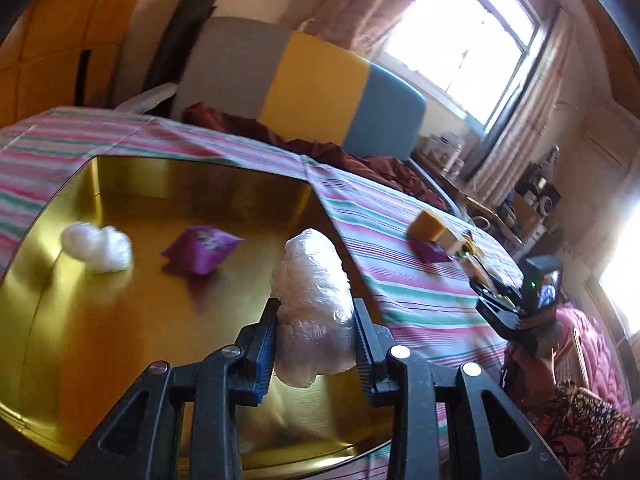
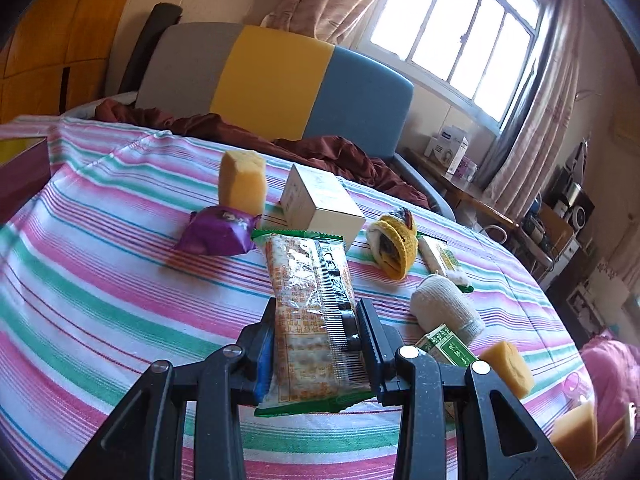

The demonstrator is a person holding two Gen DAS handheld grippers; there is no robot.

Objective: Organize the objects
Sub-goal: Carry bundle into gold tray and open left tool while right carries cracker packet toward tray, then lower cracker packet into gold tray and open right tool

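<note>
With the left gripper (image 1: 316, 330) clenched on the plastic-wrapped bundle (image 1: 310, 304) over the gold tray (image 1: 100, 336), I'd lower it beside the purple packet (image 1: 202, 249) before letting go, while the right gripper (image 2: 318, 332) grips its cracker pack (image 2: 310, 308) over the bed (image 2: 100, 288).

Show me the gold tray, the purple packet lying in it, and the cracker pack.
gold tray (image 1: 120, 340), left wrist view, bare floor
purple packet (image 1: 202, 250), left wrist view, middle of the wrapper
cracker pack (image 2: 312, 300), right wrist view, middle of the wrapper

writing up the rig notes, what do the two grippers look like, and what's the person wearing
Both the left gripper and the right gripper are black plastic, with ribbed pads, blue inserts on one finger and round silver screws on the arms. The sleeve is dark with a floral print.
</note>
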